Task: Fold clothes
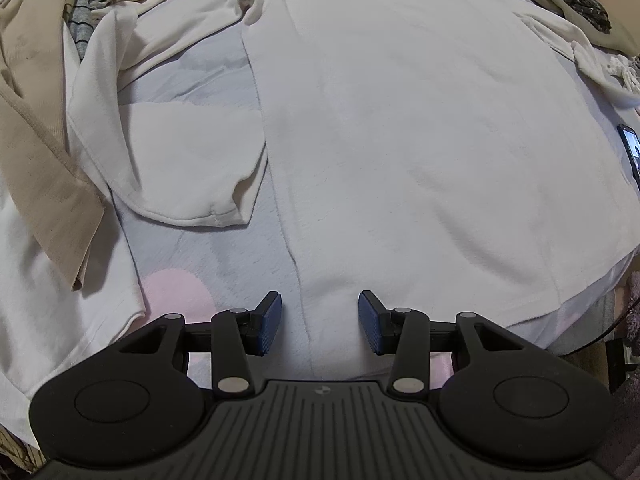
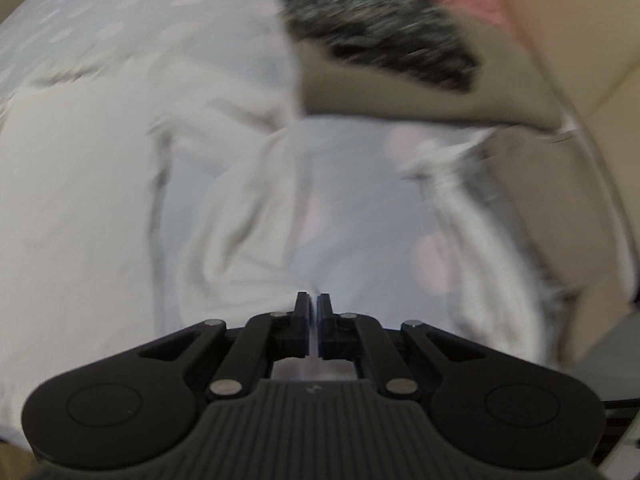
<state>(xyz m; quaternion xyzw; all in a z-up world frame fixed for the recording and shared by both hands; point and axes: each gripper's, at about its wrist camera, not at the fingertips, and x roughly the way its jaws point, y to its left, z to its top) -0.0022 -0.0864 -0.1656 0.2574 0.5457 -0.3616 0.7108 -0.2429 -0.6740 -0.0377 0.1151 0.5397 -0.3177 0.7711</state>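
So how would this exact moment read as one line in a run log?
step: folding white top | left gripper: jaws open, over hem, nothing held | right gripper: jaws shut, grip on cloth unclear | view: right blurred

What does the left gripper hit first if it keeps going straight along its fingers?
Probably the white top spread on the bed: the open left gripper points down at its near left edge. Nothing shows in between, though depth is unclear.

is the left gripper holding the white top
No, the left gripper is open above the white top, with nothing between its pads.
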